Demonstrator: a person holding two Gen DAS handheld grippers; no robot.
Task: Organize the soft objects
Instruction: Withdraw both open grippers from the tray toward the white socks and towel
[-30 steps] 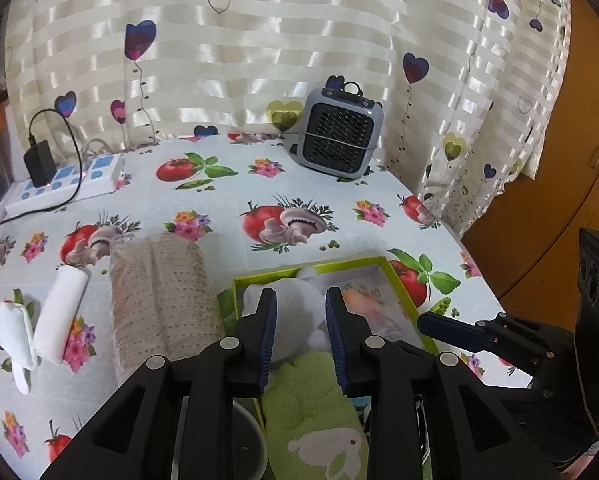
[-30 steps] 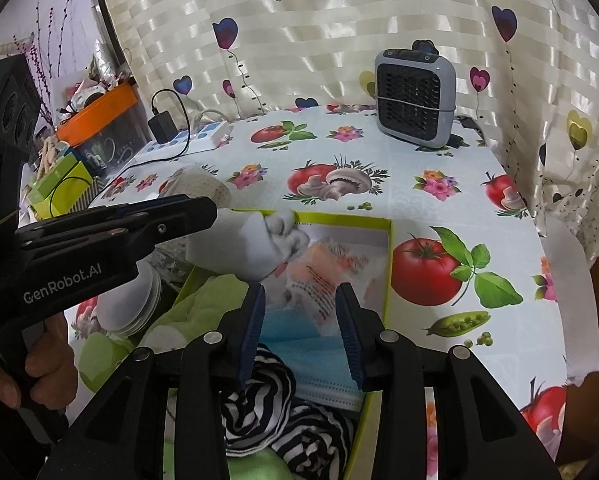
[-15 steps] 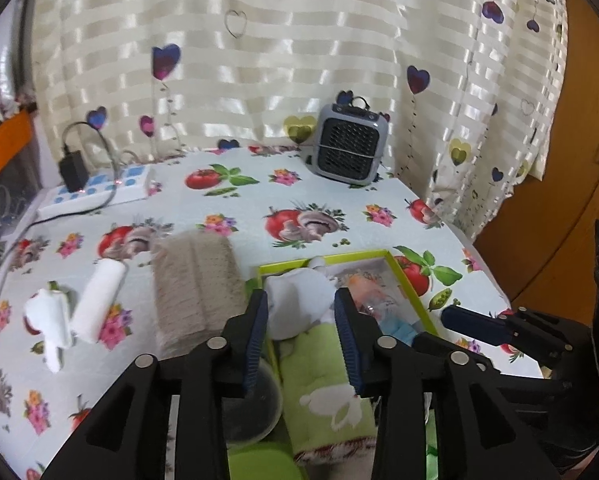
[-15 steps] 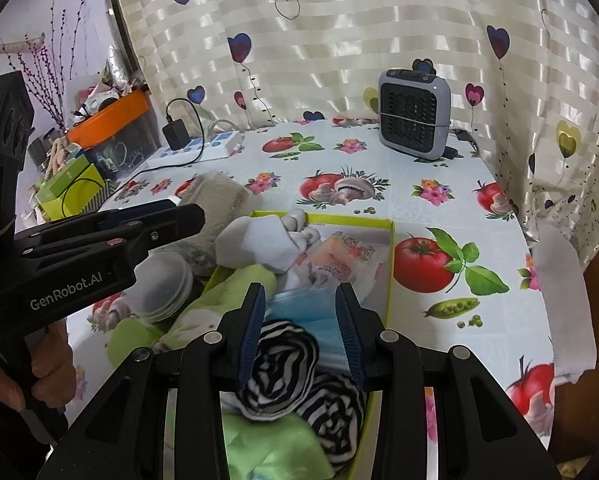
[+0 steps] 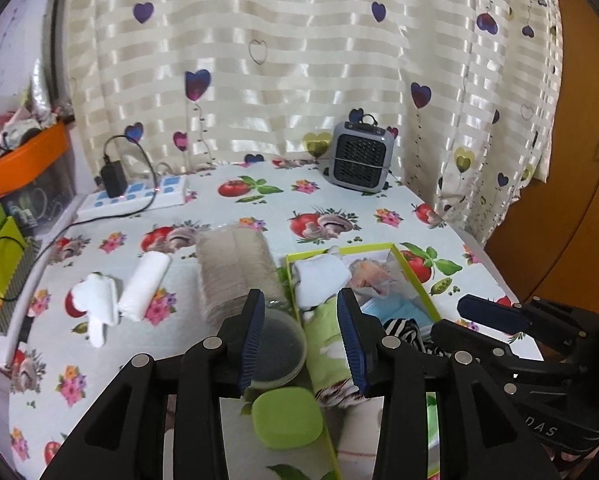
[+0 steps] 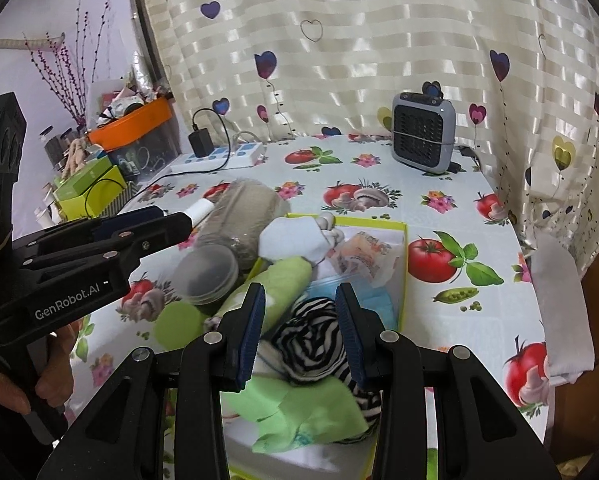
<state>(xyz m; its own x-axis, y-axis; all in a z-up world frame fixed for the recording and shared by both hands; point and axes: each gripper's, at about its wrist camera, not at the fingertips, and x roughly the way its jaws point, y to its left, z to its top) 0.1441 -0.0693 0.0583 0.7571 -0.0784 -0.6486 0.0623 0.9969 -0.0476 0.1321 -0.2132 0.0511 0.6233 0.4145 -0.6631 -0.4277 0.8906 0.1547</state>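
Note:
The green-rimmed box [image 5: 339, 247] holds a white sock bundle [image 5: 319, 280], a blue mask [image 5: 403, 309], a zebra-striped sock [image 6: 311, 340] and a green towel [image 6: 283, 280]. My left gripper [image 5: 299, 312] hangs back above the box's near left corner; its jaws are opening and nothing is between them. My right gripper [image 6: 299, 308] is open over the zebra sock without touching it. To the left on the table lie a beige roll in plastic [image 5: 235, 268], a white rolled cloth [image 5: 145, 284] and a white sock [image 5: 95, 300].
A round clear tub with dark contents [image 5: 277, 344] and a green lid [image 5: 287, 416] sit by the box's left side. At the back stand a grey heater [image 5: 359, 156] and a power strip [image 5: 135, 200]. Green boxes [image 6: 87, 192] and an orange bin [image 6: 131, 124] crowd the left edge.
My left gripper let go of the white sock bundle, which now rests in the box, and its jaws widened. Both grippers drew back and up from the box.

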